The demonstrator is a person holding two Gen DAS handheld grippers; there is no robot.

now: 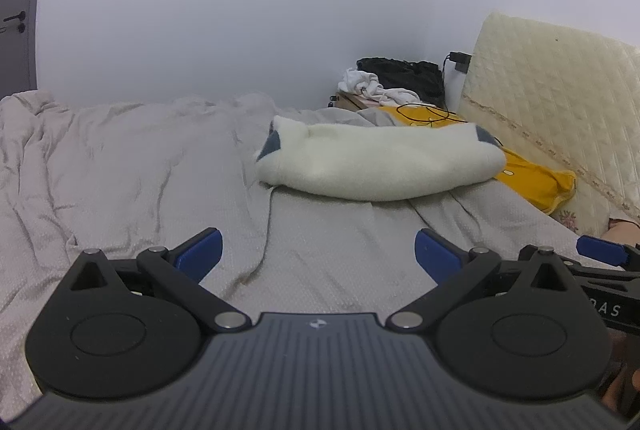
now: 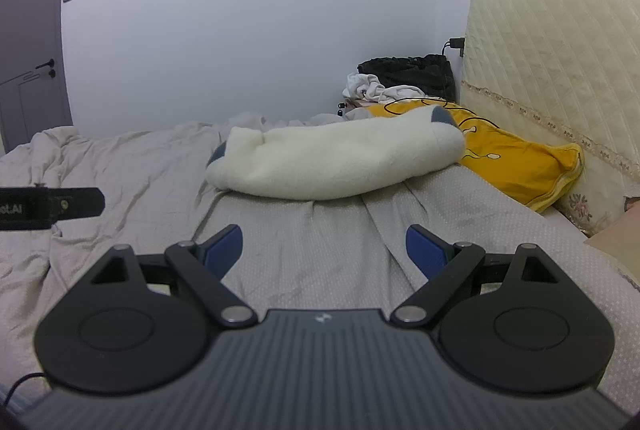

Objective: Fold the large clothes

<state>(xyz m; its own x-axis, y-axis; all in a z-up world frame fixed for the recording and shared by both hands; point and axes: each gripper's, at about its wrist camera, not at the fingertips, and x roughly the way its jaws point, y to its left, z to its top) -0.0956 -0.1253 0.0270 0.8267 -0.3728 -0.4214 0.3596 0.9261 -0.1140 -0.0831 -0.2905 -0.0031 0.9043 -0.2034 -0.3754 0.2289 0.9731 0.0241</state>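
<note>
1. Lying across the far part of the bed (image 1: 140,170), the fleece (image 1: 376,162) sat as a thick, cream-white bundle with grey-blue patches at both ends, its right end resting on a yellow pillow (image 1: 536,178).
2. It looked soft, bulky and light; it would likely sag and bunch when lifted, and the pile should give the pads a good bite rather than slip.
3. The best hold was judged to be an outer edge or corner near the grey-blue patches, one end for each gripper, so the bundle could be drawn open flat.
4. The left gripper (image 1: 318,254) hovered low over the grey sheet with its blue fingers spread wide and nothing between them; the fleece lay ahead and slightly to the right, well apart from the tips.
5. The right gripper (image 2: 324,250) was likewise spread wide and empty, with the fleece (image 2: 332,162) straight ahead, out of reach of the fingers.
6. The two grippers sat close side by side, each showing at the edge of the other's view.
7. Behind the fleece, a pile of white and black clothes (image 2: 400,82) sat in the corner, with a cream mattress (image 2: 560,70) leaning at the right.
</note>
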